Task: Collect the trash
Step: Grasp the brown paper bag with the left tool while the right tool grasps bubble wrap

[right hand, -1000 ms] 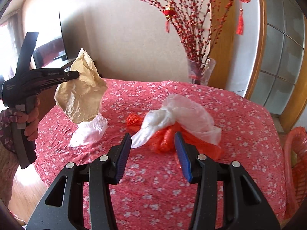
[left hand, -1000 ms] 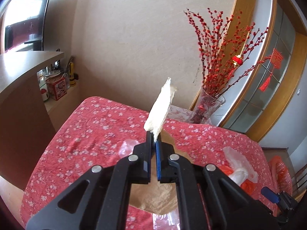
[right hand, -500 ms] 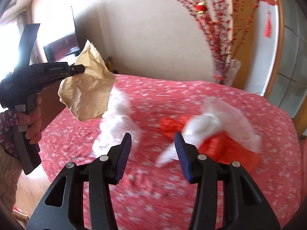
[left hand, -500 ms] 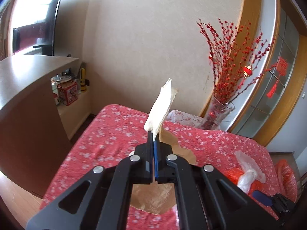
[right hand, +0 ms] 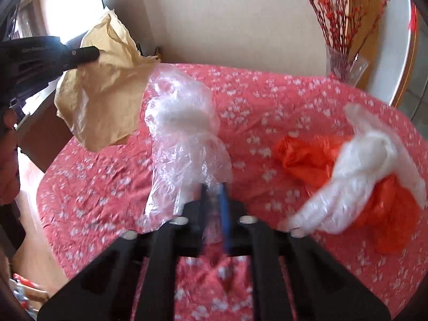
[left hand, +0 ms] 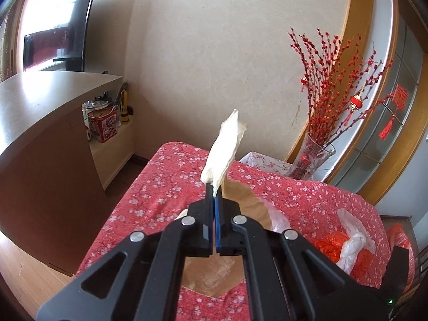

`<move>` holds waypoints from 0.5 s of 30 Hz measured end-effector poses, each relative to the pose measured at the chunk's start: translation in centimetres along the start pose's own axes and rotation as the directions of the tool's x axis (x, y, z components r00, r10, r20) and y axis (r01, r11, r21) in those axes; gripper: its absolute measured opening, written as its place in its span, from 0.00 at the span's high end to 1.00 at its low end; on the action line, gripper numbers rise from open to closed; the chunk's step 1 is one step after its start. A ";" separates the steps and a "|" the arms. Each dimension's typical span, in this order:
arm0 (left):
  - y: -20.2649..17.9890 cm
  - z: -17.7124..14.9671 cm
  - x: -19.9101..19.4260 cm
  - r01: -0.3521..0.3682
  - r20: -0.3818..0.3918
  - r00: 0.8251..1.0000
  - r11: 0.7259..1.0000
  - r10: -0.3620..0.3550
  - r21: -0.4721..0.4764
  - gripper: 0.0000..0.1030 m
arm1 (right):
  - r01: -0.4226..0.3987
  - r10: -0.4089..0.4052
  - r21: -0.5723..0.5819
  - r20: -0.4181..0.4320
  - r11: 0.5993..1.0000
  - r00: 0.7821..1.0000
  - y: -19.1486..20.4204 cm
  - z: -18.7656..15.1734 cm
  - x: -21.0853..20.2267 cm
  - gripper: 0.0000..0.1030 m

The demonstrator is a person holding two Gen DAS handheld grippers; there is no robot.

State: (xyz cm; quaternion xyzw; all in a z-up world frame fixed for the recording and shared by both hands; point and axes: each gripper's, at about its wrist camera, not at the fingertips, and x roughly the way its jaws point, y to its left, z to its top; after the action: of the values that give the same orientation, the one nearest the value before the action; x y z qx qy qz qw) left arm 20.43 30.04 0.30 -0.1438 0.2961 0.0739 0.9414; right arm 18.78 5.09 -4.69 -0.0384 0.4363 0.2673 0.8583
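Left gripper is clenched on a crumpled brown paper sheet, jaws pressed flat together with the paper's edge standing up from the tips; in the right wrist view the sheet hangs in the air off the table's left edge, clear of the red floral tablecloth. A hand shows at the far left edge of that view behind the black tool body. Right gripper is clenched on a clear plastic bag, a fold of the film caught between its pads; the bag rises from the cloth in the table's left half, just beside the hanging paper. View is motion-blurred, so whether the bag's lower part touches the cloth cannot be told. Further right, near the table's right edge, an orange plastic bag lies on the cloth with a white plastic bag draped over it. At the far right corner stands a glass vase of red-berried branches.
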 end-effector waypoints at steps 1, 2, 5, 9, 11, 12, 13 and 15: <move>-0.3 0.0 0.0 0.001 -0.001 1.000 1.000 -0.001 0.007 0.97 | -0.002 0.002 0.013 0.014 1.000 1.000 -0.4 0.0 -0.6 0.95; -0.6 -0.1 0.0 0.006 -0.002 1.000 1.000 -0.006 0.011 0.97 | 0.003 -0.004 0.018 0.034 1.000 0.999 -0.7 0.0 -1.4 0.95; -1.5 -0.2 -0.1 0.014 -0.003 1.000 1.000 -0.014 0.022 0.97 | -0.003 -0.001 0.042 0.085 0.999 0.996 -1.7 0.1 -3.7 0.95; -2.9 -0.4 -0.2 0.027 -0.007 1.000 0.999 -0.027 0.038 0.97 | 0.008 -0.017 0.058 0.158 0.998 0.987 -2.8 0.6 -6.7 0.95; -3.9 -0.6 -0.4 0.037 -0.007 0.999 0.998 -0.037 0.051 0.97 | 0.032 -0.043 0.061 0.186 0.998 0.982 -3.4 0.5 -8.1 0.95; -4.4 -0.7 -0.5 0.043 -0.007 0.999 0.997 -0.043 0.059 0.97 | 0.046 -0.058 0.067 0.197 0.997 0.979 -3.8 0.4 -8.7 0.95; -4.8 -0.8 -0.6 0.047 -0.007 0.999 0.997 -0.047 0.065 0.97 | 0.057 -0.072 0.074 0.206 0.996 0.976 -4.3 0.5 -9.1 0.95; -5.8 -1.0 -0.9 0.056 -0.006 0.998 0.995 -0.056 0.078 0.97 | 0.072 -0.092 0.097 0.219 0.993 0.971 -5.4 0.1 -10.0 0.95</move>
State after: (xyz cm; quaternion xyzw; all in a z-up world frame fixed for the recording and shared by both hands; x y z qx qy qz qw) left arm 20.47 24.21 1.33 -0.1152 0.2964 0.0355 0.9474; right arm 16.78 -3.70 2.19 0.0121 0.3465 0.2147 0.9131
